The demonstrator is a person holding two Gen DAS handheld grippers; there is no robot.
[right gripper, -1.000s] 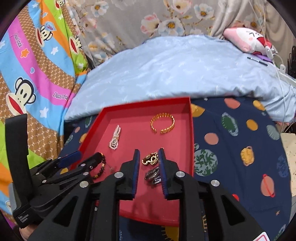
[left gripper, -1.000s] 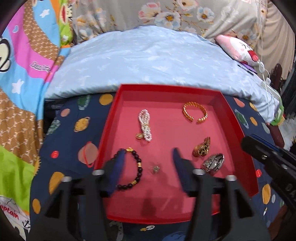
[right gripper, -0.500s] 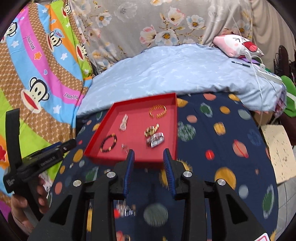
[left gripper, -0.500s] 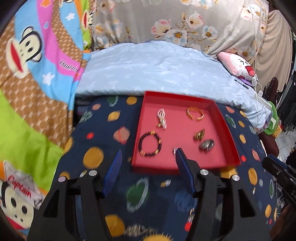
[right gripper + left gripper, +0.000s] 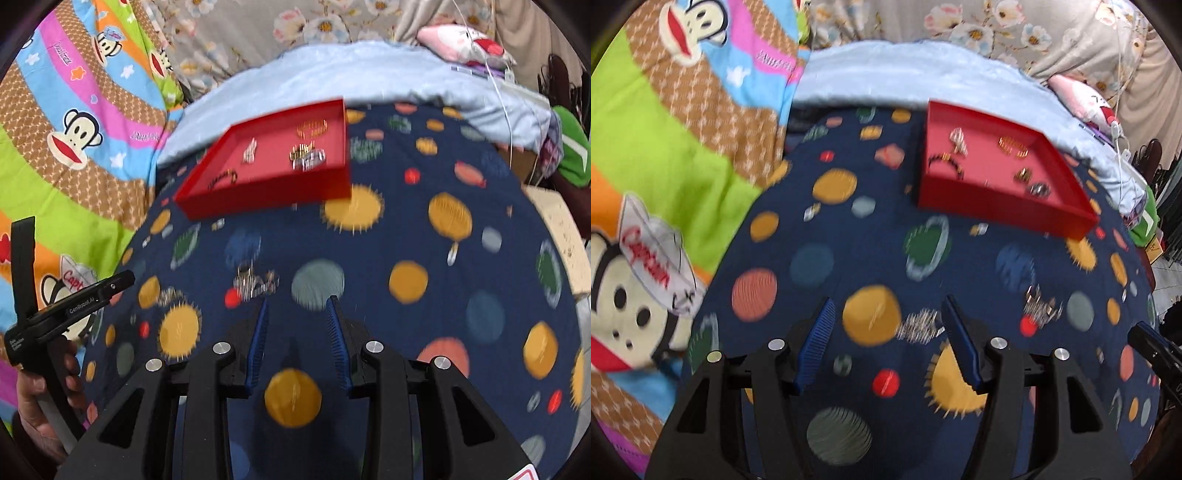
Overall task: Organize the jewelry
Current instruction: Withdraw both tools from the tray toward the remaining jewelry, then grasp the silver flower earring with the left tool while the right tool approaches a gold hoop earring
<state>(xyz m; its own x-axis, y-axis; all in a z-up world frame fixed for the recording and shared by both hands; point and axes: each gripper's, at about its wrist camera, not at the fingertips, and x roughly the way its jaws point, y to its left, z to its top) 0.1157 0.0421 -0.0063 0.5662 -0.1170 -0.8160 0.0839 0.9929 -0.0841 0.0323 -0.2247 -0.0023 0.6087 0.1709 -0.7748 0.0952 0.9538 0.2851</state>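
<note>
The red tray lies far ahead on the dark blue planet-print cloth. It holds a black bead bracelet, a pearl piece, a gold bangle and two clips. Two blurred silvery jewelry pieces lie loose on the cloth: one just inside my left gripper's right finger, another further right. My left gripper is open and holds nothing. My right gripper is open and empty. A silvery piece lies just beyond its left fingertip. The tray sits up and left.
A pale blue quilt lies behind the tray. A bright monkey-print blanket borders the cloth on the left. A hand holds the other tool's black handle at the left. Cardboard and a white cable lie off to the right.
Both grippers have pulled back from over the tray, which now looks small and far. Loose silvery pieces on the cloth have come into view. The right jaws stand wider than a second ago.
</note>
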